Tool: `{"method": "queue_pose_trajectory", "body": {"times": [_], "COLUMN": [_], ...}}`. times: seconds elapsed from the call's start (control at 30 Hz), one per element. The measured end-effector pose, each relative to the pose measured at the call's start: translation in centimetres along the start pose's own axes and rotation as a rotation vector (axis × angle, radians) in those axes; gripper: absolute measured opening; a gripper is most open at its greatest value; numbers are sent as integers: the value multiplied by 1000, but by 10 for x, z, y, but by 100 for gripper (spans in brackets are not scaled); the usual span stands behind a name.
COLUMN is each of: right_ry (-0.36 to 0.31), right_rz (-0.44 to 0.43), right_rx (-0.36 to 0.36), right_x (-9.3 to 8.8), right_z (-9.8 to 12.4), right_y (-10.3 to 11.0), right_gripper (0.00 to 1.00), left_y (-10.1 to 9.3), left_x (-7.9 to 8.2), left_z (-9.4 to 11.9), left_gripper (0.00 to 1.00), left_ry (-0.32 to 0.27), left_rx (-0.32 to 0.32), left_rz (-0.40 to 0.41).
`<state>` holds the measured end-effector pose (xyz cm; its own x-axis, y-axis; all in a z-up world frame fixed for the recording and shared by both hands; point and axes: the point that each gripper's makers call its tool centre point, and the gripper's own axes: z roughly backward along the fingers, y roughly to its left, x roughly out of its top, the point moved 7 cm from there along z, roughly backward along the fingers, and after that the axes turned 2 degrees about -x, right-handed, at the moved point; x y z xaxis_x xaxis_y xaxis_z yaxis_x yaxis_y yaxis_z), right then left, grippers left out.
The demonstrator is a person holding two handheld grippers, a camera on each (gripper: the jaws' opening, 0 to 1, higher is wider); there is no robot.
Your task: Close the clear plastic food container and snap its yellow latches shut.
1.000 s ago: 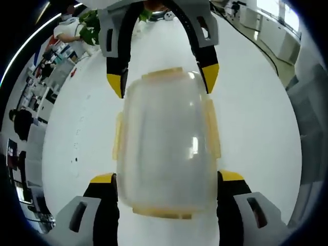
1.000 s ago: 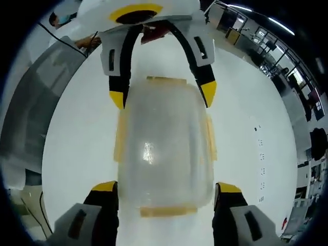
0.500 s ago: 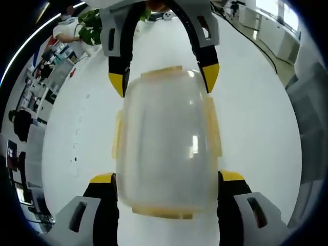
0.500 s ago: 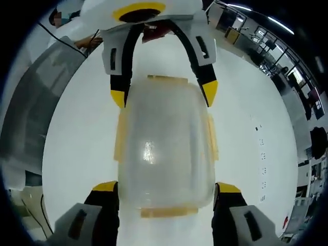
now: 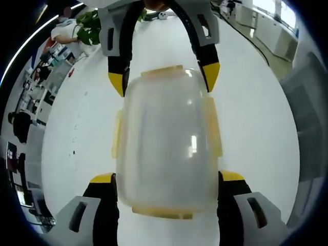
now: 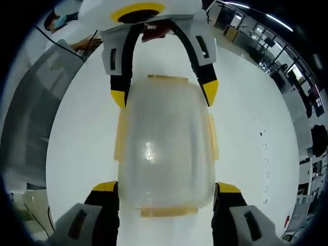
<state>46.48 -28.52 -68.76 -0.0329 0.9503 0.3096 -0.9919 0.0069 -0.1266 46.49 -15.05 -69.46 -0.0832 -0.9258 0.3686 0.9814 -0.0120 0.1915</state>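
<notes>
The clear plastic container (image 5: 165, 138) has its lid on, with pale yellow latches (image 5: 212, 128) along all four sides; whether they are snapped down I cannot tell. My left gripper (image 5: 167, 178) is shut on its near end, one yellow-tipped jaw against each side. In the left gripper view, my right gripper (image 5: 163, 77) clamps the far end from the top of the picture. The right gripper view mirrors this: the same container (image 6: 165, 148), my right gripper (image 6: 164, 187) shut on the near end, and my left gripper (image 6: 164, 95) on the far end.
A white table (image 5: 256, 118) lies under the container. A potted green plant (image 5: 89, 32) stands at its far edge. A grey panel (image 6: 28, 123) rises along the table's side, and a person's sleeve (image 6: 69, 37) shows beyond it. Office desks lie further off.
The room behind shifts slightly in both views, while the container and both grippers keep the same places relative to one another. The grips are unchanged.
</notes>
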Motion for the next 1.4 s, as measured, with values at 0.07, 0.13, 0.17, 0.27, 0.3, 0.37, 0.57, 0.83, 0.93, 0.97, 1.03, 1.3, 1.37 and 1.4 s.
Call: {"method": "queue_pose_trajectory", "body": {"times": [0.07,0.13,0.17,0.27,0.3,0.37,0.57,0.83,0.93,0.97,1.03,1.3,1.37,1.4], "right_ry": [-1,-2,-2,-2,-2,-3,0,2,1,1,4,8,8,6], "right_rz": [-2,-5,-6,-8,-9,-11,-19,-16,-15,-14,-11,-15,-14,-13], "right_rx": [2,3,4,4,4,4,1,2,3,3,3,2,4,4], "right_x": [6,12,13,22,26,33,52,70,76,77,79,81,81,81], "right_z": [-1,-3,-4,-7,-9,-11,-18,-25,-27,-28,-29,-30,-30,-30], "right_y": [2,4,4,7,8,9,11,9,7,6,4,-8,-12,-14], "right_gripper": [74,74,74,74,74,74,74,74,74,74,74,74,74,74], "left_y": [-2,-3,-4,-6,-7,-8,-8,-7,-5,-4,-3,9,13,14], "left_x": [-6,-10,-14,-22,-26,-33,-51,-71,-77,-78,-80,-83,-83,-83], "left_z": [3,5,6,9,10,13,20,26,28,28,30,27,27,27], "left_gripper": [78,78,78,78,78,78,78,78,78,78,78,79,79,79], "left_ry": [0,1,2,3,4,5,10,3,0,-1,-6,-21,-23,-24], "left_rx": [-2,-3,-5,-6,-7,-8,-15,-14,-13,-13,-11,1,3,4], "left_rz": [-1,-3,-4,-5,-6,-7,-13,0,4,6,12,22,25,26]}}
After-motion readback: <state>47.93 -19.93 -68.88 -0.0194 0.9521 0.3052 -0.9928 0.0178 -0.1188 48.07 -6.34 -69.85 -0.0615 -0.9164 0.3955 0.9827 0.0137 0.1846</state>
